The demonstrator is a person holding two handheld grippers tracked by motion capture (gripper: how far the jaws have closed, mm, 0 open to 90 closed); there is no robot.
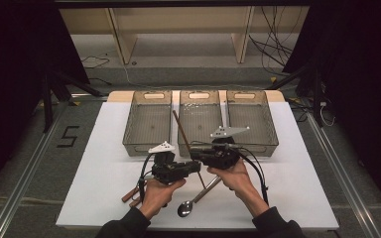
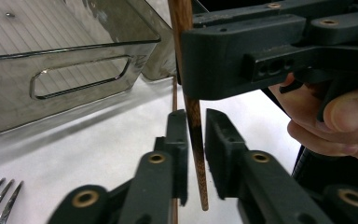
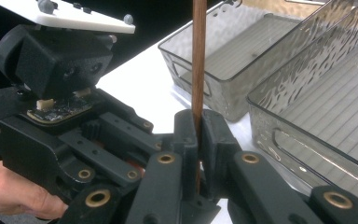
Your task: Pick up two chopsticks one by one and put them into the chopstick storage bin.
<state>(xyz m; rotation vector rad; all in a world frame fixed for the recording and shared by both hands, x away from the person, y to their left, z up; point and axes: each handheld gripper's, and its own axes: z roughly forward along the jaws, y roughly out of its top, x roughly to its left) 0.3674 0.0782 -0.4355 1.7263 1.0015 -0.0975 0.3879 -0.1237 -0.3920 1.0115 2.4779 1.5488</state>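
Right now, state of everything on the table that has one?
right gripper: shut on chopstick
chopstick: held near upright
left gripper: jaws flank the chopstick's lower end, contact unclear
bins: upright, look empty
spoon: lying flat on the table
fork: lying on the table

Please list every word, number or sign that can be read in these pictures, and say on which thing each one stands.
"5": black mark on the grey floor, left of the white table in the high view.
No readable text elsewhere; the bins, grippers and cutlery carry none.
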